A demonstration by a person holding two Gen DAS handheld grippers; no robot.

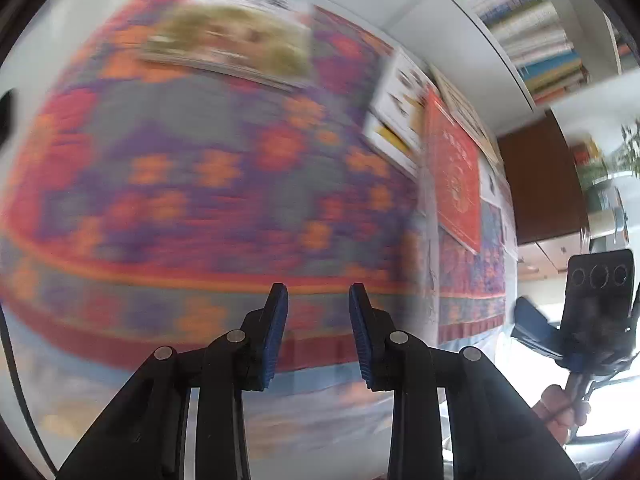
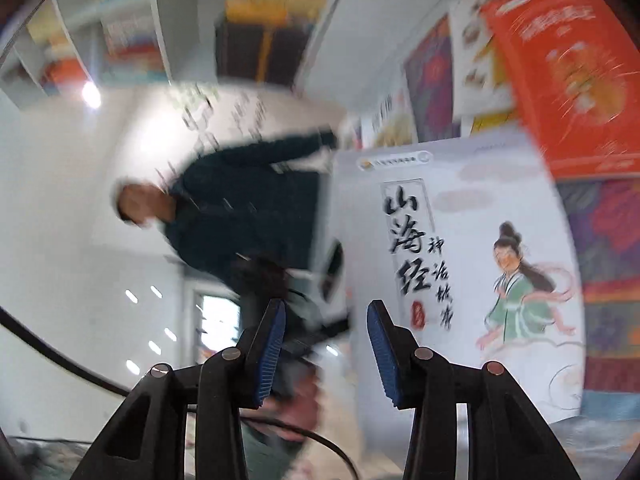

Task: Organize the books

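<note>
Several books lie on a patterned red, purple and orange cloth (image 1: 180, 160): a green-and-yellow cover (image 1: 232, 40) at the far side, a white-and-yellow one (image 1: 400, 112) and a red one (image 1: 456, 172) to the right. My left gripper (image 1: 318, 300) hovers over the cloth's near border, open, with nothing between its fingers. In the right wrist view a white book with ink characters and a green-robed figure (image 2: 460, 240) fills the space just beyond the right finger. My right gripper (image 2: 326, 320) is open; its pads touch nothing. The red book (image 2: 568, 72) lies above the white one.
White shelves packed with books (image 1: 528, 24) (image 2: 128, 20) stand behind the table. A person in dark clothing (image 2: 240, 208) is left of the white book. A hand (image 1: 560, 408) grips the other tool at the right edge. Farther back are a brown cabinet (image 1: 536, 184) and a plant (image 1: 628, 148).
</note>
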